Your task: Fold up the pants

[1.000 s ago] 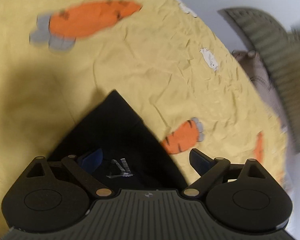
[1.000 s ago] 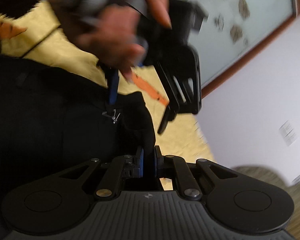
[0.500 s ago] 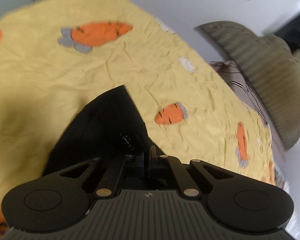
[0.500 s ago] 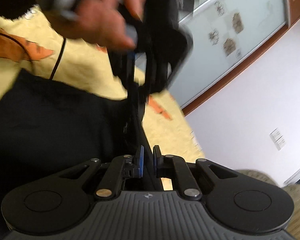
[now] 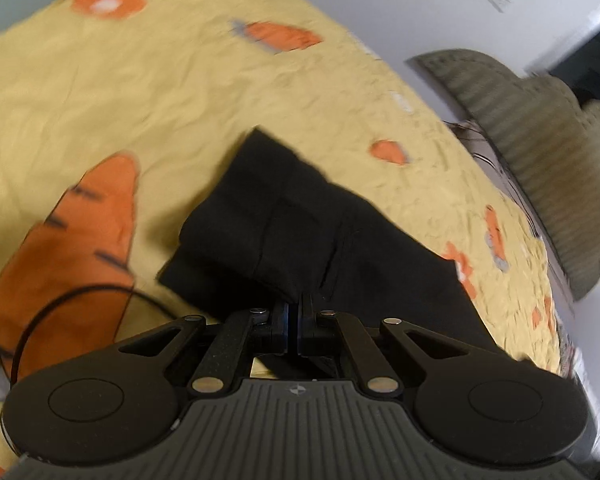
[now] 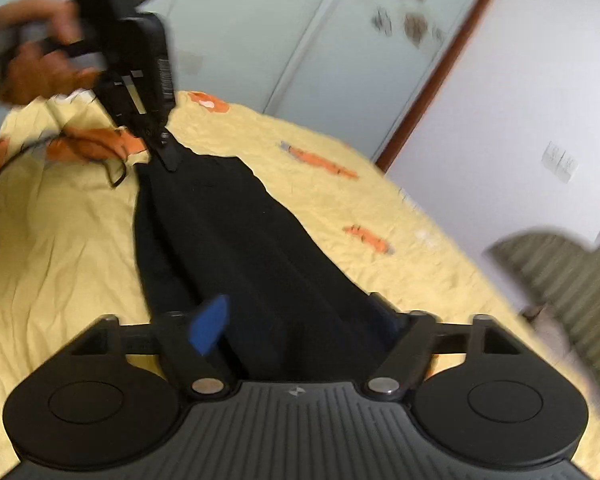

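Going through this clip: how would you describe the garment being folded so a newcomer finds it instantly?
Start from the yellow bedsheet printed with orange carrots, which fills most of both views. The black pants lie stretched across it, one end pinched in the left tool and the near end under the open right tool. They are the only dark, plain item there.

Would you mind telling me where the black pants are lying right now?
The black pants lie stretched along the yellow carrot-print bedsheet, centre of the right wrist view; the left gripper clamps their far end, and the open right gripper straddles the near end.
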Available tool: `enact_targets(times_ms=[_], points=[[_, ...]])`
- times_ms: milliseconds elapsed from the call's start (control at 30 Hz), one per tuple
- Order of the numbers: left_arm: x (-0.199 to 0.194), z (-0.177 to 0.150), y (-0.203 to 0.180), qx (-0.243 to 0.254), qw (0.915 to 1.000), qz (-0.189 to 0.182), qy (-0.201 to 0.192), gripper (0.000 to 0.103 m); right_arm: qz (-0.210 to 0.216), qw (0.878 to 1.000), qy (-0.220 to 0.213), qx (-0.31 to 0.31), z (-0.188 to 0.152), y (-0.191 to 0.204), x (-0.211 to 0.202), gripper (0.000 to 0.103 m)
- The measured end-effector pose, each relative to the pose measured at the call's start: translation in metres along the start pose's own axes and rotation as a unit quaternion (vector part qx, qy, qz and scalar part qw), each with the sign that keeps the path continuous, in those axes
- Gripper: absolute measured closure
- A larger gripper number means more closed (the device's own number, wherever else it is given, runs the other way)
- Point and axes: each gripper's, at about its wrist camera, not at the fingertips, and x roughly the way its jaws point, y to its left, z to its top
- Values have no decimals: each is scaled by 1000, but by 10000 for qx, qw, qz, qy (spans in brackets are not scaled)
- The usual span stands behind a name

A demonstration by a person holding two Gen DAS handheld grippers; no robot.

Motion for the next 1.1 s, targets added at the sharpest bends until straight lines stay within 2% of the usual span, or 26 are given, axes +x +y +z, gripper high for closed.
enact_targets(times_ms=[133, 200, 267, 300, 433, 533, 600, 667, 733, 800, 833, 900, 967, 1033, 1100], points=[[-1, 2, -4, 107, 9999, 49, -83, 100, -182, 9990, 247, -318, -1, 20, 10, 29], [-5, 2, -8, 206, 9996, 71, -160, 100, -278, 9970, 542, -470, -7, 32, 25, 49], [-6, 0, -10, 204, 9996, 95, -172, 100, -323, 9952, 757, -524, -19, 41, 31, 88], [-7, -1, -10, 218, 9995, 114, -174, 100, -329, 9951, 815, -447, -23, 39, 31, 97], [-8, -8, -12, 401, 9983, 356, -209, 99, -249, 9959, 803, -339, -24, 45, 13, 100], [-1, -10, -14, 623, 9958, 635, -234, 99, 57, 9970, 742, -234, -21, 54, -2, 101], [12, -10, -15, 780, 9935, 806, -173, 97, 148, 9960, 874, -72, -25, 59, 8, 100], [21, -13, -17, 942, 9903, 1020, -72, 89, 70, 9958, 908, -121, -27, 61, 8, 98], [14, -17, -20, 1125, 9870, 1129, -181, 69, 245, 9973, 693, 73, -23, 50, -11, 98], [-2, -20, -23, 1329, 9795, 1439, -463, 55, 613, 9935, 228, 929, -24, 25, -36, 98], [-11, -22, -24, 1411, 9727, 1696, -720, 55, 682, 9893, 60, 1288, -26, 14, -41, 98], [-27, -24, -29, 1549, 9615, 1996, -1085, 55, 296, 9838, -19, 1767, -31, 0, -40, 98], [-37, -24, -38, 1599, 9612, 1909, -1190, 51, -308, 9823, 352, 1813, -36, -1, -20, 98], [-40, -27, -54, 1690, 9664, 1545, -1169, 40, -293, 9752, 633, 2101, -44, -2, 2, 98], [-34, -38, -77, 1941, 9667, 1203, -1157, 30, -141, 9653, 944, 2430, -51, 1, 21, 96]])
